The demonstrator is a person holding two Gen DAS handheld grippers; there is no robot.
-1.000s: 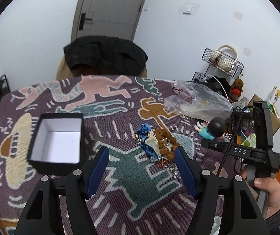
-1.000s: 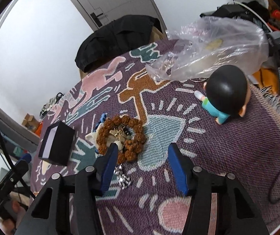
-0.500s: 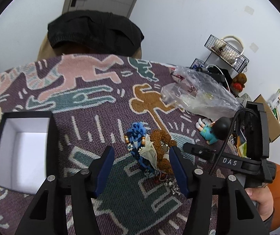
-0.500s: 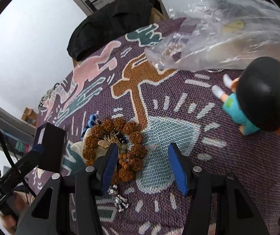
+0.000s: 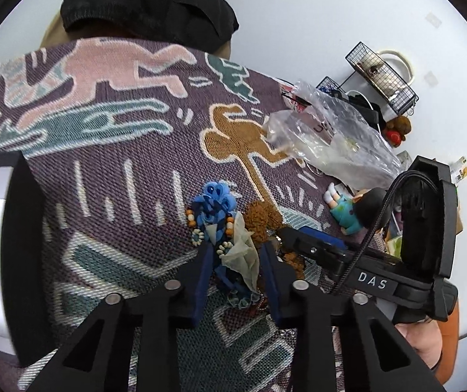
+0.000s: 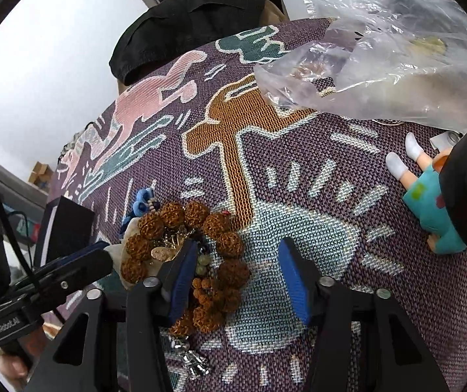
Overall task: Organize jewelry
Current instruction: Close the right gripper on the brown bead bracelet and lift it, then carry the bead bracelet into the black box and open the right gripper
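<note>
- So the jewelry is all heaped in one tangle on the patterned cloth (image 5: 109,196) covering the surface, with the open black box (image 5: 17,235) sitting off to the left of it.
- Left gripper (image 5: 235,281) is down over the blue beaded piece (image 5: 215,205), fingers closing in on either side of it. The blue strands and a pale bit of fabric (image 5: 243,251) sit between them, but I can't tell if the pads are actually pressing yet.
- Right gripper (image 6: 236,274) has its fingers apart and narrowing around the near side of the brown seed-bead bracelet (image 6: 230,245). Its left finger pokes inside the ring, the right one is out on bare cloth. Not gripping anything yet, as far as I can see.
- Biggest worry: everything is piled together. The blue piece lies right against the brown beads, so lifting one probably drags the other along, or the small silvery bits (image 6: 191,359) nearby.
- The left fingers could end up pinching just that pale fabric instead of the beads, and then the piece slips out on the lift.
- Both grippers are crowded just beside each other, so a bump seems likely if they pull at once.
- The plastic bag (image 6: 380,49) and little doll (image 6: 429,202) lie well apart, no trouble there.
</note>
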